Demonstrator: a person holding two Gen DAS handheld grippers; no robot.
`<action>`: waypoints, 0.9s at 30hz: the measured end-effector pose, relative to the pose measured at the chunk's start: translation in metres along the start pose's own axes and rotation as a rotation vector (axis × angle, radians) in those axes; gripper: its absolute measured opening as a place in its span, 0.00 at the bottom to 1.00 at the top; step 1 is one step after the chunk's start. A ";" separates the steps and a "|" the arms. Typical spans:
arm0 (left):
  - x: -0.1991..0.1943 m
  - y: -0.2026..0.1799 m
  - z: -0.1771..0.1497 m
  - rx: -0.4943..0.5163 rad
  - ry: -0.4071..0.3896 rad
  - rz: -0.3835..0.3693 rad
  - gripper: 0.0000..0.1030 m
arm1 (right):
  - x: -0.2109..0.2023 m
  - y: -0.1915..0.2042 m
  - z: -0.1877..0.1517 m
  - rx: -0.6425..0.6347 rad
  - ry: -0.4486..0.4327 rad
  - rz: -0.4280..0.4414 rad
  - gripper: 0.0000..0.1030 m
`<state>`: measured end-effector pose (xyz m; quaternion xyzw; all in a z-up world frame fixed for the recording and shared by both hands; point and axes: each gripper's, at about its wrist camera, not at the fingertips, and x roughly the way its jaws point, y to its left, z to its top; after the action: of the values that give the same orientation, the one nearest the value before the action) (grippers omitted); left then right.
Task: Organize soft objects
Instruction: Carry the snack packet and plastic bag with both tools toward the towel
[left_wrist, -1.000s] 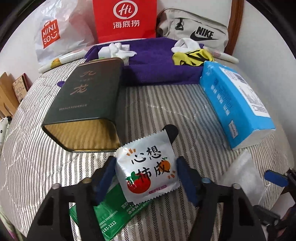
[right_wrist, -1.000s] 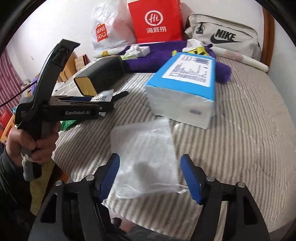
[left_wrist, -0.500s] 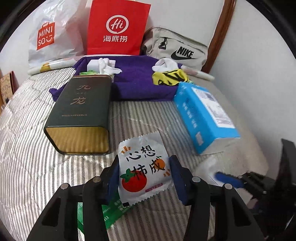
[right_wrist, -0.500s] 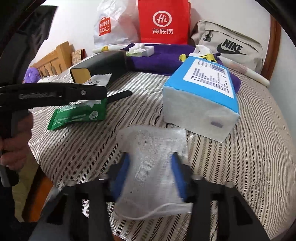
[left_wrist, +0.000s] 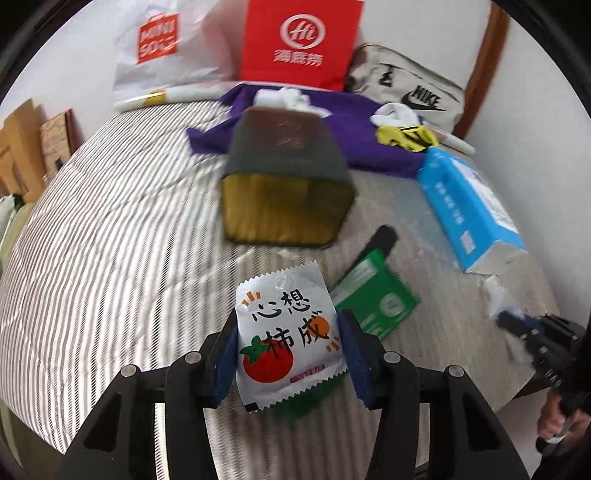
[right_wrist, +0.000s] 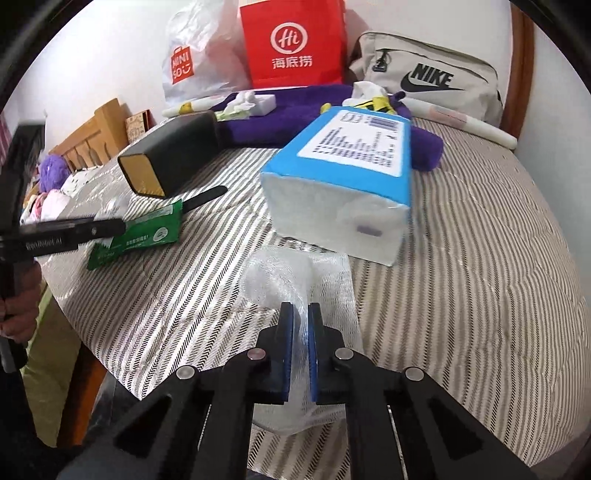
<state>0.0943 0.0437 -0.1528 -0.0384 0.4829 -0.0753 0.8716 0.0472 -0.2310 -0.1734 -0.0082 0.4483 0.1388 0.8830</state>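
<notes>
Pinching the crinkly clear plastic mesh pouch (right_wrist: 299, 291) in my closed right gripper (right_wrist: 301, 314); left gripper (left_wrist: 288, 354) is clamping the white persimmon-print sachet (left_wrist: 288, 339) for sorting.

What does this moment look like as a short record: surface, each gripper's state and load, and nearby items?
surface: striped bed cover
left gripper: shut on white snack packet, lifted above green packet
right gripper: jaws just closed, pinching clear plastic bag
nearby: blue tissue pack, dark tin, purple towel
</notes>
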 end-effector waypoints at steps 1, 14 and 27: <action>0.001 0.003 -0.002 -0.003 0.003 0.004 0.48 | -0.001 -0.002 0.000 0.006 0.000 0.001 0.07; -0.009 0.017 -0.003 -0.057 -0.004 -0.076 0.48 | -0.008 -0.002 0.012 0.037 0.025 0.013 0.07; -0.045 0.027 0.030 -0.078 -0.077 -0.113 0.48 | -0.051 0.021 0.059 -0.043 -0.072 0.126 0.07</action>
<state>0.0988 0.0781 -0.1032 -0.1023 0.4487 -0.1040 0.8817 0.0597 -0.2148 -0.0949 0.0062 0.4130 0.2039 0.8876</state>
